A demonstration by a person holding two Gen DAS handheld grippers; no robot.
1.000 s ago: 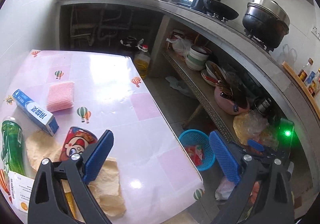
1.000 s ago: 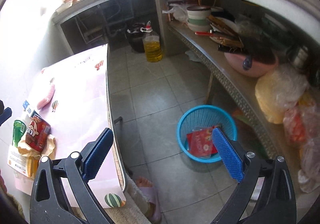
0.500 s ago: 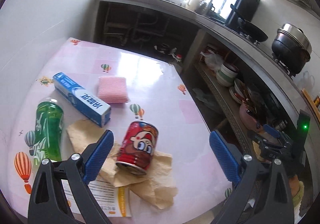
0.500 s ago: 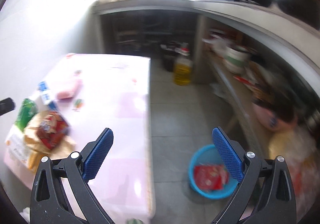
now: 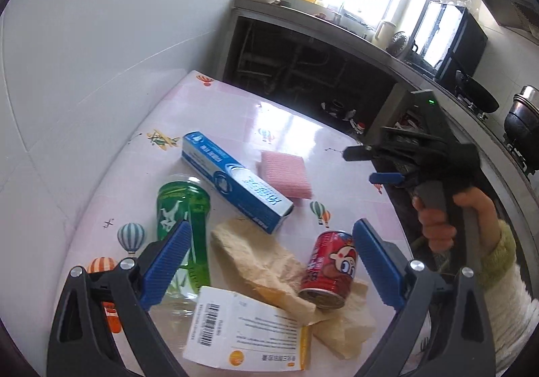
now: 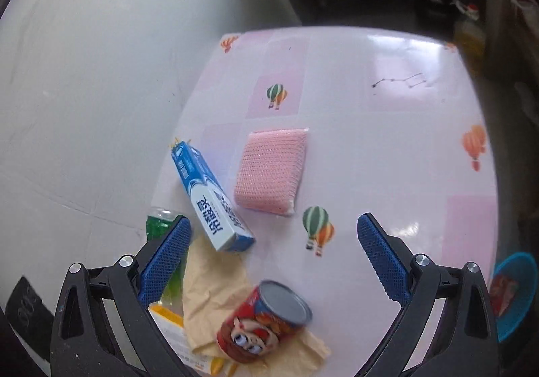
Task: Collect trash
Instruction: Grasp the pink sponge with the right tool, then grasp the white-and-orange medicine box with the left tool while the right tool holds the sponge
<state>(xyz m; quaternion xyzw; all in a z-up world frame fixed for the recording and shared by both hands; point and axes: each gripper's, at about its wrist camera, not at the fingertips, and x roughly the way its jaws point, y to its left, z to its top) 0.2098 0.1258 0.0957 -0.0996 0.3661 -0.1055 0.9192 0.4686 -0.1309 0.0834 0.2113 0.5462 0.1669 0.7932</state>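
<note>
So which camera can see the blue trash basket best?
The right wrist view is the only one. It catches part of the blue basket at its lower right edge, past the table, with something red inside. The left wrist view does not show it at all.

On the desk [image 6: 370, 148]:
- red can [image 5: 328, 271]: 1, lower centre of the left wrist frame
- green bottle [image 5: 183, 208]: 1, lying
- blue toothpaste box [image 5: 235, 181]: 1
- pink scouring pad [image 5: 284, 173]: 1
- brown paper sheet [image 5: 259, 255]: 1, crumpled
- white printed box [image 5: 249, 333]: 1

Off the desk:
- blue basket [image 6: 517, 296]: 1, lower right of the right wrist frame
</note>
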